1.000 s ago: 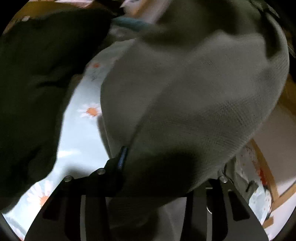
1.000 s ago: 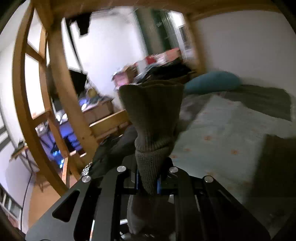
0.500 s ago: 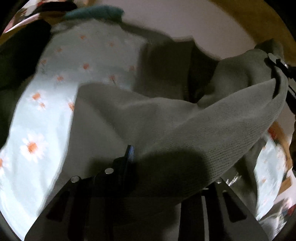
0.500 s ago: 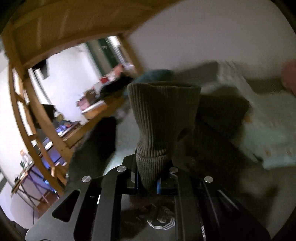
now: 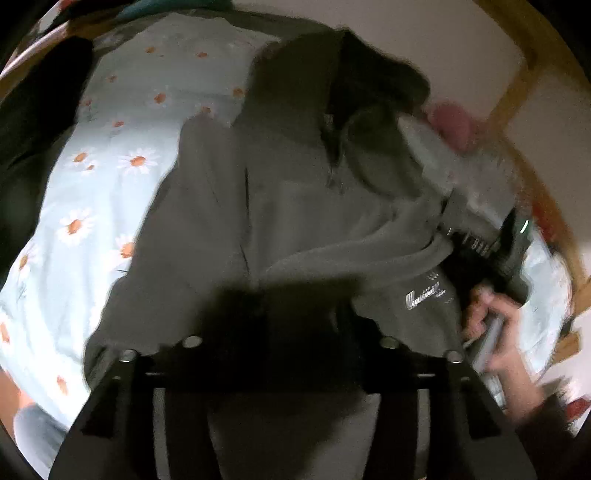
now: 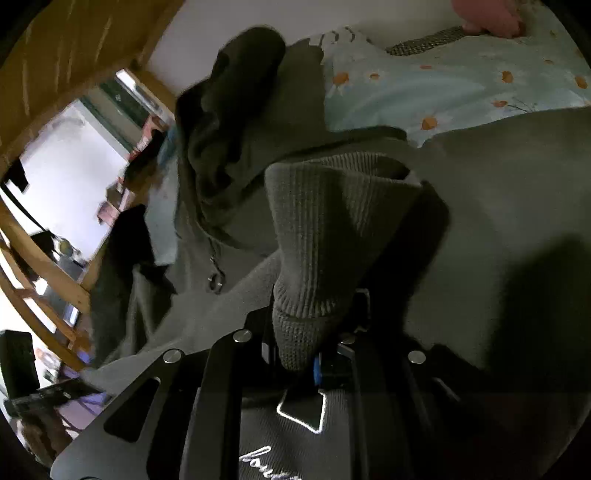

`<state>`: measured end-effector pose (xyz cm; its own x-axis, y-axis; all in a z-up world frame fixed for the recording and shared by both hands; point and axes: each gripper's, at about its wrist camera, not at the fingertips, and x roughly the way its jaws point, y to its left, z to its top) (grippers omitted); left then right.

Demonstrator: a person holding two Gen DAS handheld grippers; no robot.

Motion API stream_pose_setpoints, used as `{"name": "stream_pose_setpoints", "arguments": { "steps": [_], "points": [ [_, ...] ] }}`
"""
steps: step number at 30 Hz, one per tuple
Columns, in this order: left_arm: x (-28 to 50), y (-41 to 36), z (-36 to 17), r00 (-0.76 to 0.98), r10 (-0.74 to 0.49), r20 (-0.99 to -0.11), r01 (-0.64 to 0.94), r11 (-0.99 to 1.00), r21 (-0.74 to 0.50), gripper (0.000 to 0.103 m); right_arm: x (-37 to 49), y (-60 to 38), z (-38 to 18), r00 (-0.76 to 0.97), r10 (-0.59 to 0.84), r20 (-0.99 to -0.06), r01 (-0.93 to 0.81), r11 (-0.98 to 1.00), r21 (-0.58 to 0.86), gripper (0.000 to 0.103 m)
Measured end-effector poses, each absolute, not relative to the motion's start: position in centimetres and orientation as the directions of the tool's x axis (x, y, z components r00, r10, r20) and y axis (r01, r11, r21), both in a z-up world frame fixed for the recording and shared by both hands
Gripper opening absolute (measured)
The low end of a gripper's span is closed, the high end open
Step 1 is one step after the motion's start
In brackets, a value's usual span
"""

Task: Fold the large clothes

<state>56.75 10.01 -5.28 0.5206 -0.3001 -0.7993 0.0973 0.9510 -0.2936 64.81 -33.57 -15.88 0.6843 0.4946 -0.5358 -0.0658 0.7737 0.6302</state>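
Observation:
A large grey zip hoodie (image 5: 295, 221) lies spread on the daisy-print bed sheet (image 5: 92, 192), hood (image 5: 369, 92) at the far end. My left gripper (image 5: 290, 332) hangs low over its near hem. Its jaws are opening and stand wide; cloth lies under them in dark shadow, and no pad presses on it. My right gripper (image 6: 314, 332) is shut on the ribbed sleeve cuff (image 6: 325, 240), low over the hoodie's body (image 6: 498, 221). In the left wrist view a person's hand (image 5: 491, 332) holds that gripper at the right.
A wooden bed frame (image 6: 55, 55) stands to the left, with a lit room beyond it. Dark clothes (image 5: 33, 129) lie along the left of the bed. A pink thing (image 6: 487, 14) rests near the wall. The zip pull (image 6: 216, 280) lies on the hoodie's front.
The left jaws have widened and let the cloth go; the hoodie has dropped from a raised drape to lie on the bed. The right gripper has come down, bringing the cuff over the hoodie.

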Motion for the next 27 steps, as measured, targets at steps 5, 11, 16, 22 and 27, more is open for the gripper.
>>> {"name": "stream_pose_setpoints", "arguments": {
  "steps": [5, 11, 16, 22, 27],
  "points": [
    [58.2, 13.4, 1.0, 0.684, -0.259, -0.682, 0.061, 0.952, -0.300, 0.092, 63.2, -34.5, -16.3, 0.672, 0.507, -0.540, -0.082, 0.776, 0.626, 0.013],
    [73.0, 13.7, -7.3, 0.584, 0.006, -0.812, 0.024, 0.999, 0.025, 0.082, 62.5, -34.9, -16.6, 0.671, 0.510, -0.539, -0.090, 0.777, 0.623, 0.014],
    [78.1, 17.5, -12.8, 0.451, -0.140, -0.881, -0.072, 0.979, -0.192, 0.015, 61.8, -35.6, -15.8, 0.697, 0.534, -0.478, -0.134, 0.752, 0.645, 0.013],
    [76.7, 19.9, -11.1, 0.583, -0.106, -0.806, -0.122, 0.969, -0.216, 0.016, 62.8, -36.3, -15.5, 0.680, 0.499, -0.537, -0.080, 0.779, 0.622, 0.013],
    [76.1, 20.5, -11.5, 0.586, -0.097, -0.805, -0.140, 0.966, -0.218, 0.063, 63.8, -35.4, -17.1, 0.581, 0.418, -0.698, -0.026, 0.867, 0.498, 0.029]
  ]
}}
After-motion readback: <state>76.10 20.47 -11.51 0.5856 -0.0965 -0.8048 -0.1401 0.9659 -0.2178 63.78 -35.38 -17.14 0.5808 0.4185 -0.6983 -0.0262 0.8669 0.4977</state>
